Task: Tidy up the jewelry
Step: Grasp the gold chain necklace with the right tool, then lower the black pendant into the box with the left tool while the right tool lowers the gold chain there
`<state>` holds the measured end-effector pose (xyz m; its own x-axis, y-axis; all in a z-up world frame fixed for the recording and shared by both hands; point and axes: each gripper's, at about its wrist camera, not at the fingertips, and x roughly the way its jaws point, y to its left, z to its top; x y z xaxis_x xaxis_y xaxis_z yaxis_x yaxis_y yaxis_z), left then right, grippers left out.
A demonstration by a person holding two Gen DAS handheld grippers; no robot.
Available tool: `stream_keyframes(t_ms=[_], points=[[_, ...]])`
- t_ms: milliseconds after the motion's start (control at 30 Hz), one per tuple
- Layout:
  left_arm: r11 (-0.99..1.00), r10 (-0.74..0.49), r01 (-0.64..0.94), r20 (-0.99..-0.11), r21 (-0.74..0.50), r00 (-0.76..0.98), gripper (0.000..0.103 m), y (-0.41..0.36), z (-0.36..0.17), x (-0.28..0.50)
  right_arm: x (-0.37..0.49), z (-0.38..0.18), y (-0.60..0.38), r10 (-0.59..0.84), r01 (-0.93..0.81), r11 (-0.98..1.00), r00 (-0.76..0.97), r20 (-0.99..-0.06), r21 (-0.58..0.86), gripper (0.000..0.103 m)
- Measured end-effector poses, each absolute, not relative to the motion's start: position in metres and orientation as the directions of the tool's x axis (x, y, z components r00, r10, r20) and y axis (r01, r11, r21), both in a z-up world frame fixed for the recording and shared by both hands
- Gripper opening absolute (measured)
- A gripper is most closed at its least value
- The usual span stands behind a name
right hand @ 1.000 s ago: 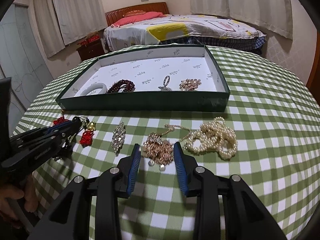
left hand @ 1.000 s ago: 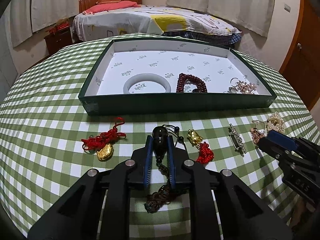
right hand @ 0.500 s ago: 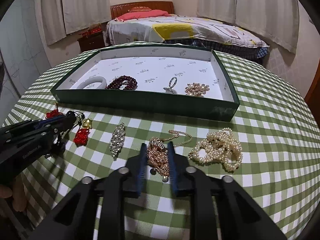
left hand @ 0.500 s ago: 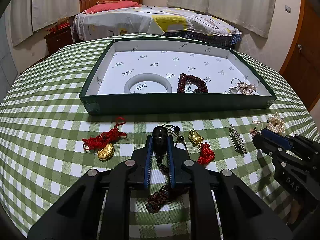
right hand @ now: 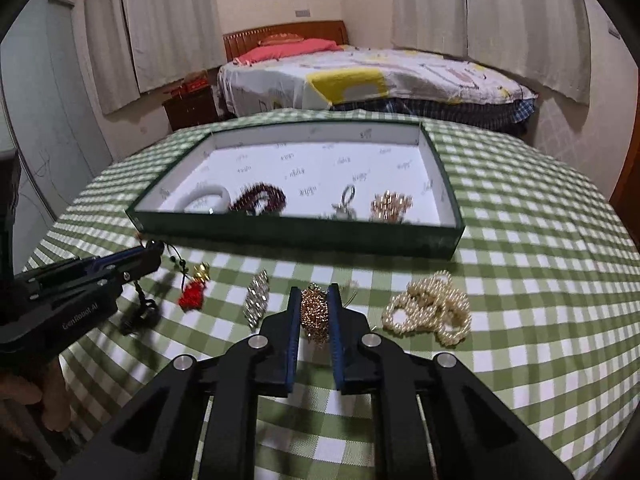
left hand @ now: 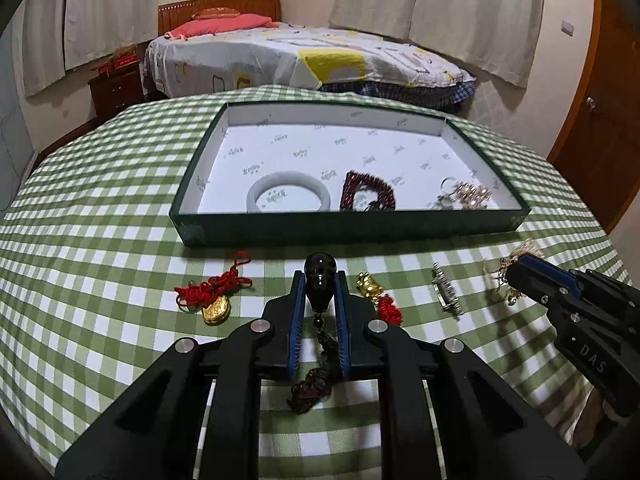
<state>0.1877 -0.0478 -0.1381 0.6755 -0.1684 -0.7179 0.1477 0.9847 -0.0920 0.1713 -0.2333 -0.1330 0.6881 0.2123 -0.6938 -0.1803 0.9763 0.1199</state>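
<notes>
Both grippers are clamped on something: the left gripper [left hand: 319, 280] holds a dark pendant [left hand: 319, 276] with its tassel [left hand: 314, 384] dangling loose, and the right gripper [right hand: 316, 308] pinches a gold chain piece [right hand: 315, 314]. Biggest risk is probably the tassel or chain snagging the near wall of the tray [right hand: 296, 236] on the way in. The pearls [right hand: 430, 312], brooch [right hand: 256, 300] and red charm [right hand: 193, 292] sit close by on the tablecloth [right hand: 520, 280], so a low drag could sweep them along.
</notes>
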Motion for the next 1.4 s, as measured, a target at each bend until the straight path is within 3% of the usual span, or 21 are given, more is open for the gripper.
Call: stream_keyframes(t_ms=[600, 933, 1133, 1400], points=[[0.978, -0.210, 0.172, -0.599, -0.121, 0.773, 0.015, -0.045, -0.065, 0.182, 0.181, -0.053, -0.245, 0.236, -0.201, 0.972, 0.812, -0.534, 0.125, 0.014], [0.982, -0.188, 0.150, -0.540, -0.114, 0.821, 0.015, -0.035, -0.041, 0.243, 0.238, -0.031, -0.257, 0.219, -0.190, 0.976, 0.865, -0.451, 0.109, 0.014], [0.987, -0.159, 0.132, -0.607, -0.089, 0.778, 0.015, -0.039, -0.072, 0.298, 0.276, -0.054, -0.265, 0.201, -0.172, 0.980, 0.850, -0.488, 0.104, 0.014], [0.992, -0.123, 0.091, -0.731, -0.084, 0.671, 0.015, -0.030, -0.130, 0.349, 0.319, -0.116, -0.273, 0.172, -0.135, 0.985, 0.759, -0.628, 0.107, 0.014]])
